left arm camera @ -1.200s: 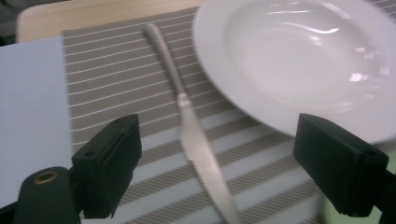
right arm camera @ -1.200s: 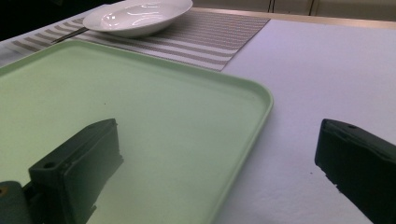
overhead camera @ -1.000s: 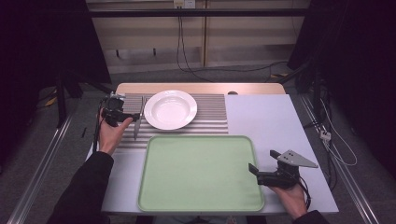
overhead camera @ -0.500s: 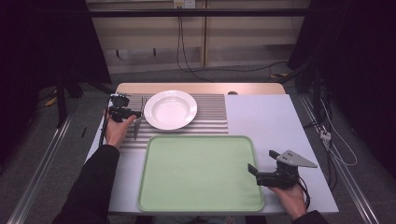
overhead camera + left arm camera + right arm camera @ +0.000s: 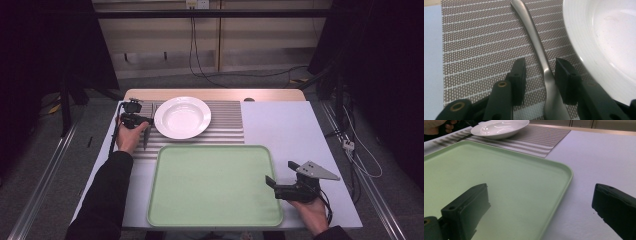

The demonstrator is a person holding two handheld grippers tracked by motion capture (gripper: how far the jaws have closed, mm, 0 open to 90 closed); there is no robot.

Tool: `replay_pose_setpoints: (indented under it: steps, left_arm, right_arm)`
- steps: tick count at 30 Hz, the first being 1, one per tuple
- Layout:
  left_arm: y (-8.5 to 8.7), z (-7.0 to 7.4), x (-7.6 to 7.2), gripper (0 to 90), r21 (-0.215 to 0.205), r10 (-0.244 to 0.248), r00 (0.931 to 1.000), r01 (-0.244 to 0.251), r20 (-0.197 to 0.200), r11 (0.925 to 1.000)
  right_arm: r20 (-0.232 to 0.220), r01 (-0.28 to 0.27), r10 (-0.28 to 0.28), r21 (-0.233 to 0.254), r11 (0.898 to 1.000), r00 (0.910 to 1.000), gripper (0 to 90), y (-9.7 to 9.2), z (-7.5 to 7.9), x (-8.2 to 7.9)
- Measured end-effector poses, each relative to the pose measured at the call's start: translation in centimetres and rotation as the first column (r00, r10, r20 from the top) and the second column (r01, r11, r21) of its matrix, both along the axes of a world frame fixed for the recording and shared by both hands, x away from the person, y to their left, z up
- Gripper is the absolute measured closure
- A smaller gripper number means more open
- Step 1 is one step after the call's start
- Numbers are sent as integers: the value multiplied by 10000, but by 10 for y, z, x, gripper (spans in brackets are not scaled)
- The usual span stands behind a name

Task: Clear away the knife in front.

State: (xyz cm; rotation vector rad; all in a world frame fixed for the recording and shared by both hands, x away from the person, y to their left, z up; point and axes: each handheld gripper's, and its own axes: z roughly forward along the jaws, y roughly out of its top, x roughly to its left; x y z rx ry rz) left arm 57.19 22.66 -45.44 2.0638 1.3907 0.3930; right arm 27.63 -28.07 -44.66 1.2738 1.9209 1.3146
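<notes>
A steel piece of cutlery [image 5: 537, 45] lies on the striped placemat [image 5: 479, 42], left of the white plate [image 5: 604, 32]. My left gripper [image 5: 540, 63] is low over the mat with the handle between its jaws. The jaws have just been closing. A gap still shows at the left pad, so they stand open around the handle. From above, the left gripper [image 5: 134, 120] sits at the mat's left edge beside the plate [image 5: 182, 117]. My right gripper [image 5: 540, 202] stands wide open and empty over the right rim of the green tray [image 5: 499, 177].
The green tray [image 5: 215, 185] fills the near middle of the table, below the placemat [image 5: 225, 122]. Bare pale tabletop [image 5: 290, 125] lies to the right. The right gripper [image 5: 274, 185] rests at the tray's right front corner. Dark floor and cables surround the table.
The left gripper has dropped onto the placemat beside the plate, and its jaws have narrowed around the cutlery handle. The right gripper has kept still.
</notes>
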Motion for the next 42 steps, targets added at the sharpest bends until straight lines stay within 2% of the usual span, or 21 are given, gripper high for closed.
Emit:
replay_pose_setpoints:
  steps: [5, 7, 8, 9, 12, 17, 21, 26, 33, 42]
  left_arm:
    - [-4, 1, 3, 685, 114, -17, 10000, 18, -47, 9999]
    - [-8, 0, 4, 769, 290, 16, 9999, -20, 124, 9996]
    - [-9, 1, 6, 772, 461, 129, 9999, -134, 97, 9988]
    - [-9, 1, 6, 773, 461, 129, 9999, -134, 97, 9988]
    - [-7, 0, 8, 776, 184, 248, 9997, -247, -74, 9995]
    - [-5, 2, 7, 798, 182, 332, 9992, -328, -214, 9993]
    - [-2, 3, 5, 798, 247, 192, 9991, -183, -387, 9995]
    - [3, 6, -2, 798, 291, 51, 9977, -32, -678, 9996]
    - [14, 6, -14, 799, 68, 31, 9968, -26, -796, 10000]
    - [13, 10, -36, 800, 442, -146, 9955, 189, -938, 9988]
  right_arm:
    - [3, -5, 5, 39, 10000, 10000, 13, 0, 0, 0]
    - [4, -19, 19, 64, 10000, 10000, 16, -1, 0, 0]
    - [17, -12, 12, 58, 10000, 10000, 16, 0, 0, 0]
    - [23, -16, 16, 55, 10000, 10000, 16, 0, 0, 0]
    - [34, -20, 19, 85, 10000, 10000, 17, 0, 0, 0]
    - [4, -34, 34, 57, 10000, 10000, 17, -1, 0, 0]
    - [19, -17, 16, 32, 10000, 10000, 17, 0, 0, 0]
    - [10, -22, 22, 10, 10000, 10000, 16, 0, 0, 0]
    - [-28, -20, 20, -29, 10000, 10000, 17, 0, 0, 0]
    - [-57, 0, 0, -27, 10000, 10000, 18, 1, 0, 1]
